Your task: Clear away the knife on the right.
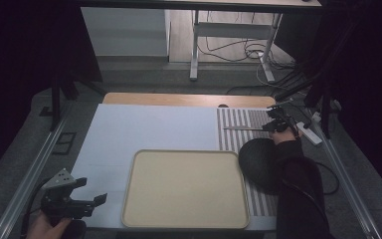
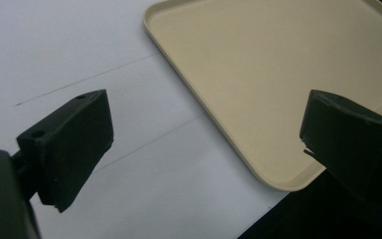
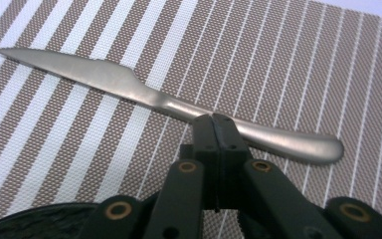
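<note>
One knife (image 3: 129, 87) is clamped at its handle by the right gripper (image 3: 218, 124) on one striped placemat (image 1: 238, 130). One tray (image 1: 185, 188) and one dark plate (image 1: 258, 164) are counted nearby; the left gripper (image 2: 206, 144) is left gaping, nothing held. No writing can be read.

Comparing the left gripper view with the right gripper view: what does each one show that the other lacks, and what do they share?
Left gripper view: a beige tray on a pale blue table cover, framed by the left gripper with jaws wide apart and nothing between them.
Right gripper view: a metal table knife on a striped placemat, a dark plate's edge, and the right gripper shut at the knife's handle.
Shared: black jaws rising from the bottom.
</note>
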Demonstrator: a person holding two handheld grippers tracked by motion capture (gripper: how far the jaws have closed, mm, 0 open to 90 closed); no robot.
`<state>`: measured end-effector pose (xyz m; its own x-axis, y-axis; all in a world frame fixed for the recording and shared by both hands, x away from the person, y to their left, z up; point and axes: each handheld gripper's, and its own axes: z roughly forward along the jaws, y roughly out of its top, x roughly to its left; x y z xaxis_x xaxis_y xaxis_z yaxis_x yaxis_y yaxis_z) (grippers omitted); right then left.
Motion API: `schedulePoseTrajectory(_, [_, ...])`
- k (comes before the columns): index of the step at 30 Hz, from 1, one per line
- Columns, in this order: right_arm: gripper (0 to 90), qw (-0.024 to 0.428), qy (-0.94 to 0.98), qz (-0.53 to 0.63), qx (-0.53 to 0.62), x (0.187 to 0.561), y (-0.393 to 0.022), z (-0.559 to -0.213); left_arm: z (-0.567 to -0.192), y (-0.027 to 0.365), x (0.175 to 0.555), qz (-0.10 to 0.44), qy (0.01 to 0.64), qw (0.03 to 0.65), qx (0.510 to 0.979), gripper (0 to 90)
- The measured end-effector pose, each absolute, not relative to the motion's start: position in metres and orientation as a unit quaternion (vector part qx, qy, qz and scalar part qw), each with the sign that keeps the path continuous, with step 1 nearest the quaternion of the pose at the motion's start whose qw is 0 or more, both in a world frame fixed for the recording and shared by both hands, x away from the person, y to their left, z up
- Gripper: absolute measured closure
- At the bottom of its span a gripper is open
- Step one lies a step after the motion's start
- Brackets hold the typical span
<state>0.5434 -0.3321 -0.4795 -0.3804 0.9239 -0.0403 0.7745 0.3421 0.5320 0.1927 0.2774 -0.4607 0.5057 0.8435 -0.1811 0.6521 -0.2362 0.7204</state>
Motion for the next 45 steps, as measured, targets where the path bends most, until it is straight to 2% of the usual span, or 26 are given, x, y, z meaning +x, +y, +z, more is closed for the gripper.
schedulePoseTrajectory(13, [90.0, 0.21, 0.779, 0.201, 0.555, 0.567, -0.339, -0.495, -0.461, 0.278, 0.192, 0.123, 0.481, 0.387, 0.777, 6.3])
schedulePoseTrajectory(19, [90.0, 0.158, 0.8, 0.185, 0.549, 0.556, -0.351, -0.492, -0.461, 0.277, 0.191, 0.127, 0.479, 0.386, 0.778, 6.3])
schedulePoseTrajectory(27, [90.0, 0.11, 0.832, 0.155, 0.521, 0.542, -0.354, -0.487, -0.461, 0.276, 0.192, 0.128, 0.478, 0.384, 0.78, 6.3])
schedulePoseTrajectory(31, [88.5, 0.109, 0.83, 0.157, 0.524, 0.541, -0.356, -0.485, -0.46, 0.276, 0.192, 0.128, 0.477, 0.384, 0.78, 6.4])
schedulePoseTrajectory(32, [82.5, 0.117, 0.824, 0.166, 0.528, 0.541, -0.356, -0.484, -0.46, 0.276, 0.192, 0.128, 0.476, 0.384, 0.78, 6.4])
schedulePoseTrajectory(33, [82.5, 0.117, 0.824, 0.166, 0.528, 0.541, -0.356, -0.484, -0.46, 0.276, 0.192, 0.128, 0.476, 0.384, 0.78, 6.4])
schedulePoseTrajectory(34, [77.4, 0.118, 0.817, 0.178, 0.535, 0.542, -0.357, -0.482, -0.46, 0.276, 0.192, 0.127, 0.476, 0.385, 0.78, 6.4])
schedulePoseTrajectory(35, [68.4, 0.113, 0.805, 0.201, 0.546, 0.543, -0.359, -0.478, -0.46, 0.276, 0.192, 0.127, 0.477, 0.385, 0.78, 6.4])
schedulePoseTrajectory(36, [64.4, 0.114, 0.801, 0.209, 0.55, 0.543, -0.358, -0.477, -0.461, 0.276, 0.192, 0.127, 0.477, 0.385, 0.78, 6.4])
schedulePoseTrajectory(37, [64.4, 0.114, 0.801, 0.209, 0.55, 0.543, -0.358, -0.477, -0.461, 0.276, 0.192, 0.127, 0.476, 0.384, 0.781, 6.4])
schedulePoseTrajectory(40, [46.0, 0.106, 0.79, 0.222, 0.562, 0.545, -0.357, -0.475, -0.461, 0.276, 0.192, 0.128, 0.476, 0.384, 0.781, 6.4])
schedulePoseTrajectory(41, [33.4, 0.105, 0.79, 0.228, 0.56, 0.547, -0.353, -0.475, -0.461, 0.276, 0.192, 0.128, 0.476, 0.384, 0.781, 6.4])
schedulePoseTrajectory(42, [33.4, 0.105, 0.79, 0.228, 0.56, 0.547, -0.353, -0.475, -0.461, 0.276, 0.192, 0.127, 0.476, 0.384, 0.781, 6.4])
schedulePoseTrajectory(45, [16.0, 0.119, 0.794, 0.226, 0.551, 0.548, -0.346, -0.475, -0.461, 0.276, 0.192, 0.127, 0.476, 0.384, 0.781, 6.4])
